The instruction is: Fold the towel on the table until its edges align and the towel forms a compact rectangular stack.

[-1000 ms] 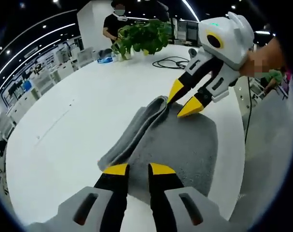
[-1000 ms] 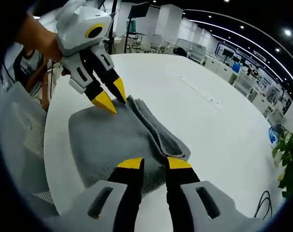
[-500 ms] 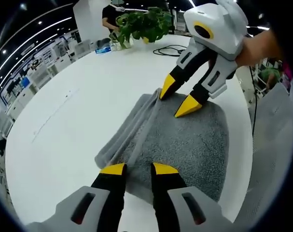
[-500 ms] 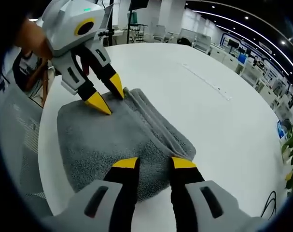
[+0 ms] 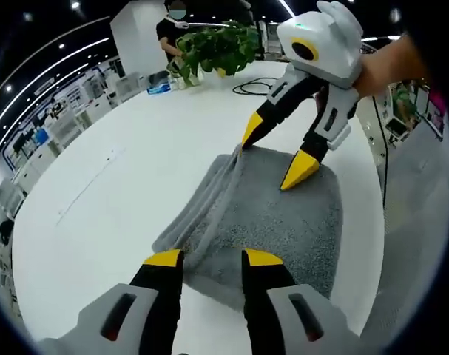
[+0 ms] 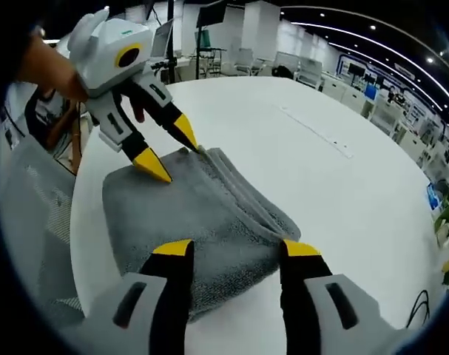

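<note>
A grey towel (image 5: 272, 214) lies folded on the white table (image 5: 120, 185), its layered fold edge running along one long side. My left gripper (image 5: 213, 259) stands open over the towel's near end, with nothing between its jaws. Across the towel, my right gripper (image 5: 276, 151) is open too, one tip at the fold edge and the other above the flat cloth. In the right gripper view the same towel (image 6: 202, 214) stretches from my right gripper (image 6: 237, 249) to the left gripper (image 6: 169, 148), whose tips hover at the far corner.
A potted plant (image 5: 217, 48), a black cable (image 5: 261, 92) and a standing person (image 5: 172, 29) are at the table's far side. The towel lies close to the table edge, where a mesh chair (image 6: 39, 222) stands. Wide bare tabletop (image 6: 335, 185) spreads beyond the fold edge.
Both grippers' jaws have spread wider apart. The towel lies as it did, and both grippers stay at its opposite ends.
</note>
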Demonstrator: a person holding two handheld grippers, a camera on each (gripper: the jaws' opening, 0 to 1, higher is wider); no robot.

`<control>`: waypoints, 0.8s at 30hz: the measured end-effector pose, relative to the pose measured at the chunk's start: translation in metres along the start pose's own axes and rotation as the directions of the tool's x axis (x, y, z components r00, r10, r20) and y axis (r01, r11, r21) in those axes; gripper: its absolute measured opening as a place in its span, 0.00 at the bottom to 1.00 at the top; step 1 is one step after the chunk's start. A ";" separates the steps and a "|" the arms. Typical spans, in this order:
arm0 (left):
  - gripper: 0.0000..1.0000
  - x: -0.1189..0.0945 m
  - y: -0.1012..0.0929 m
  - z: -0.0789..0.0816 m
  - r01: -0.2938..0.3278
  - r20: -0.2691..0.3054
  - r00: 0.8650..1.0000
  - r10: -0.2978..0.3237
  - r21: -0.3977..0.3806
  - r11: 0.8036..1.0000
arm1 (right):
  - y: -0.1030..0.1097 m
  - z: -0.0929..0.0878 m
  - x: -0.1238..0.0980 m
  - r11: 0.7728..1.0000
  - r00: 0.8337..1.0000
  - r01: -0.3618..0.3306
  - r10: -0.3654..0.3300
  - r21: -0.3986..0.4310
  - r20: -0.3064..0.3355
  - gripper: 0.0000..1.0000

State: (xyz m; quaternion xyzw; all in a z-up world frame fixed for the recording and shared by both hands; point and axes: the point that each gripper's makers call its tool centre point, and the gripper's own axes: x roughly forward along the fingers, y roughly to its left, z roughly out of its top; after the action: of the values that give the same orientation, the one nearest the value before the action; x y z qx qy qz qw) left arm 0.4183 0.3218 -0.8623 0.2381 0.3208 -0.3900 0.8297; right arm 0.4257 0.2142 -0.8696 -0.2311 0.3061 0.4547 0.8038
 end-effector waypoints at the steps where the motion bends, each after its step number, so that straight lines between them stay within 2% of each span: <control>1: 0.34 -0.002 0.000 0.000 -0.001 0.004 1.000 0.001 -0.001 1.000 | 0.002 0.001 -0.003 1.000 1.000 -0.005 0.005 -0.007 0.007 0.47; 3: 0.37 -0.004 -0.005 0.002 0.026 0.023 0.999 -0.025 -0.007 1.000 | 0.005 0.002 -0.007 1.000 1.000 -0.011 0.011 -0.016 0.017 0.46; 6: 0.38 -0.007 -0.026 0.007 0.130 0.063 0.990 -0.128 -0.016 0.991 | 0.012 -0.001 -0.006 0.998 0.999 -0.047 0.048 -0.043 0.020 0.44; 9: 0.38 -0.012 -0.039 0.004 0.165 0.065 0.984 -0.165 0.008 0.986 | 0.023 -0.008 -0.011 0.996 0.997 -0.071 0.071 -0.050 0.010 0.43; 13: 0.38 -0.015 -0.049 -0.007 0.188 0.038 0.982 -0.188 0.000 0.982 | 0.025 -0.020 -0.010 0.995 0.996 -0.085 0.085 -0.042 -0.004 0.40; 15: 0.37 -0.015 -0.053 -0.016 0.202 0.009 0.979 -0.202 -0.017 0.979 | 0.025 -0.024 -0.010 0.996 0.996 -0.084 0.084 -0.002 -0.008 0.39; 18: 0.36 -0.010 -0.047 -0.031 0.165 -0.063 0.985 -0.162 0.055 0.985 | 0.026 -0.033 -0.005 0.996 0.996 -0.075 0.077 0.039 -0.043 0.38; 20: 0.36 -0.005 -0.048 -0.029 0.167 -0.056 0.985 -0.164 0.041 0.985 | 0.028 -0.030 -0.007 0.997 0.996 -0.069 0.070 0.040 -0.046 0.37; 21: 0.36 -0.004 -0.047 -0.028 0.153 -0.071 0.986 -0.150 0.048 0.987 | 0.029 -0.031 -0.008 0.997 0.996 -0.070 0.072 0.034 -0.058 0.37; 24: 0.36 0.000 -0.045 -0.028 0.133 -0.094 0.988 -0.124 0.103 0.986 | 0.027 -0.033 -0.007 0.997 0.995 -0.064 0.068 0.050 -0.074 0.36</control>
State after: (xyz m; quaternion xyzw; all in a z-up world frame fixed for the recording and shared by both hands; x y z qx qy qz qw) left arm 0.3731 0.3133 -0.8879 0.2787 0.3497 -0.4488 0.7737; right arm 0.3897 0.2018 -0.8903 -0.2186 0.3542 0.4645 0.7816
